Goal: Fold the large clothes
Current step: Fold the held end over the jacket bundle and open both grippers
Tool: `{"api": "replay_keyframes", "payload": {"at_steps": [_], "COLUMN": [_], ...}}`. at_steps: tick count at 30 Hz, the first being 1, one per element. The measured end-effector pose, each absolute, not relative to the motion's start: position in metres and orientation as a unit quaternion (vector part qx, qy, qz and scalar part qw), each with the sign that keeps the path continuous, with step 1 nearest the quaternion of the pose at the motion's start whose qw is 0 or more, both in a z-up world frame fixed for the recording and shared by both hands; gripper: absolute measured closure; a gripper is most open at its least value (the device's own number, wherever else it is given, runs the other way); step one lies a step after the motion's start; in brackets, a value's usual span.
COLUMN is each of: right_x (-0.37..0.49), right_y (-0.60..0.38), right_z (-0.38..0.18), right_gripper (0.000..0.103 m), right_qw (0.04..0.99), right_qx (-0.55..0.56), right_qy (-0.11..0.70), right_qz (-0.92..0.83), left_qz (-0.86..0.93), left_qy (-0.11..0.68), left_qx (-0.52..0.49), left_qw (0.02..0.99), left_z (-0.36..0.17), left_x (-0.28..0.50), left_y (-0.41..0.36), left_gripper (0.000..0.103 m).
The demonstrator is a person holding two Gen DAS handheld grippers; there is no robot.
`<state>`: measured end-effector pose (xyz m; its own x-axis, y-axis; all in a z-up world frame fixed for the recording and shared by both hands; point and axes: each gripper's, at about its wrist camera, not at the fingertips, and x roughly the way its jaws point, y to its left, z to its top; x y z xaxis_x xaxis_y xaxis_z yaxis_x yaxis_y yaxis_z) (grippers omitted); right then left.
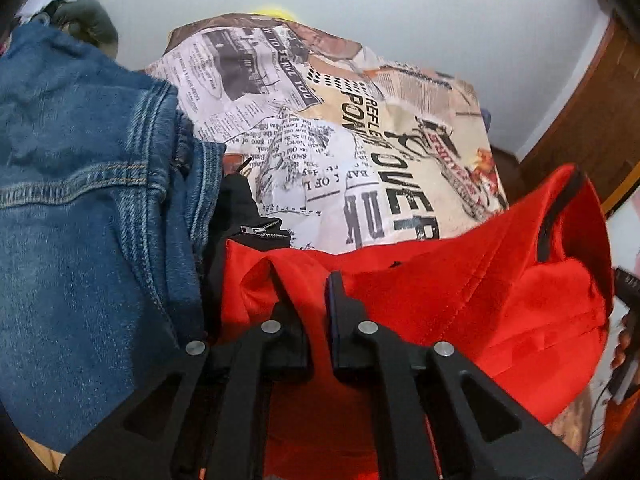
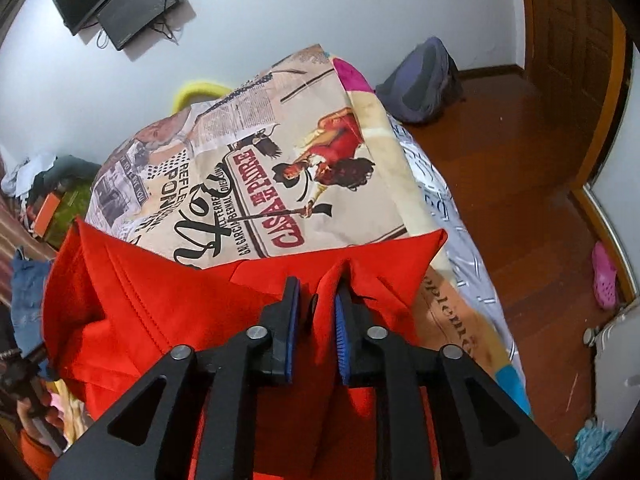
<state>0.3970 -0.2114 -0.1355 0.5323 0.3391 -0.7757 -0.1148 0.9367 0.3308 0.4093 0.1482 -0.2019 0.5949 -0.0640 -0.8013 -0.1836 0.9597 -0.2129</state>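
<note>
A large red garment hangs over the near end of a bed with a newspaper-print cover. My left gripper is shut on a fold of the red cloth near its left edge. My right gripper is shut on another fold of the same red garment near its right corner. The garment is stretched between the two grippers, lifted a little above the cover. Its lower part is hidden under the grippers.
A blue denim jacket and a black zipped item lie left of the red garment. A wooden floor, a grey backpack, a pink shoe and a wall screen are around the bed.
</note>
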Motion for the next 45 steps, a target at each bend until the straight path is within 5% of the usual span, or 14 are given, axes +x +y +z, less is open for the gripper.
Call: {"api": "replay_keyframes", "payload": {"at_steps": [2,6,13,20,28,45], "right_x": [0.398,0.389,0.346,0.311,0.302,0.283], "right_y": [-0.210,-0.209,-0.201,-0.165,-0.124,-0.101], "right_z": [-0.132,-0.111,-0.069,-0.075,-0.126,-0.154], "right_gripper": [0.079,0.058,0.049,0.047,0.047,0.041], "right_qw": [0.863,0.877,0.902,0.888,0.854,0.866], "right_qx": [0.115,0.071,0.011,-0.067,-0.116,-0.159], "right_qy": [0.474,0.462,0.406,0.410,0.454,0.437], "right_qz": [0.131,0.112,0.143,0.199,0.226,0.184], "left_qz": [0.038,0.051,0.034,0.004,-0.037,0.075], "left_qy": [0.451,0.438,0.372,0.394,0.461,0.463], "left_qx": [-0.118,-0.090,-0.093,-0.034,-0.029,-0.202], "left_qw": [0.884,0.893,0.923,0.918,0.886,0.860], "left_z": [-0.198,-0.176,-0.119,-0.123,-0.193,-0.239], "left_x": [0.408,0.398,0.361,0.349,0.352,0.304], "left_y": [0.142,0.135,0.131,0.099,0.058,0.121], "left_gripper": [0.088,0.049,0.037,0.034,0.034,0.034]}}
